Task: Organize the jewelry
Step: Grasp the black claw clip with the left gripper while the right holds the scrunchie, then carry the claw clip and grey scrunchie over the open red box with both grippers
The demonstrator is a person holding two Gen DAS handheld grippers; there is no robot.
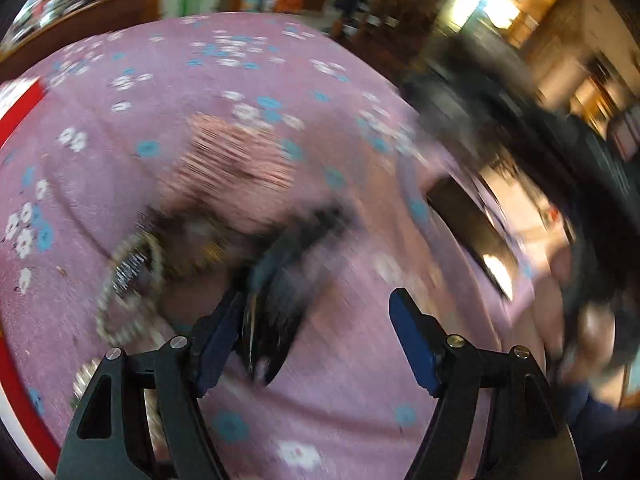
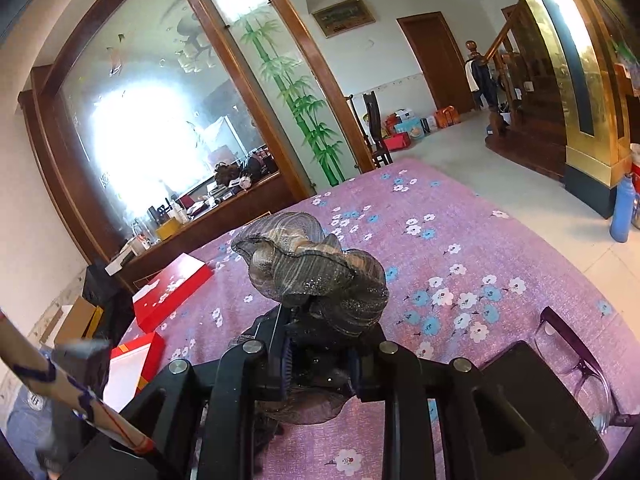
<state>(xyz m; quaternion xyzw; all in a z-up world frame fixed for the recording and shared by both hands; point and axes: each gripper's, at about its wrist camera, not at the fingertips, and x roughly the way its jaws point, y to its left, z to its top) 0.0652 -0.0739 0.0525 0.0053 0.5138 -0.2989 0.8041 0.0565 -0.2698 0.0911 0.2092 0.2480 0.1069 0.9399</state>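
In the right wrist view my right gripper (image 2: 320,364) is shut on a grey-brown glittery fabric hair piece (image 2: 312,268). It is lifted above the pink flowered cloth (image 2: 440,240), and its ruffles stick up past the fingertips. The left wrist view is badly blurred. There my left gripper (image 1: 320,320) stands open over the same cloth (image 1: 340,420). A dark blurred item (image 1: 276,312) lies just beside its left finger (image 1: 218,332); the right finger (image 1: 414,344) is well apart from it. A pearl necklace (image 1: 128,292) lies to the left, and a pink striped fabric piece (image 1: 228,172) sits farther ahead.
Red boxes (image 2: 172,292) lie at the table's left side, one standing open (image 2: 132,364). Clear-framed glasses (image 2: 576,360) and a black box (image 2: 532,400) are at the right. A thread-wrapped stick (image 2: 60,388) crosses the lower left. A blue bottle (image 2: 622,216) stands on the floor.
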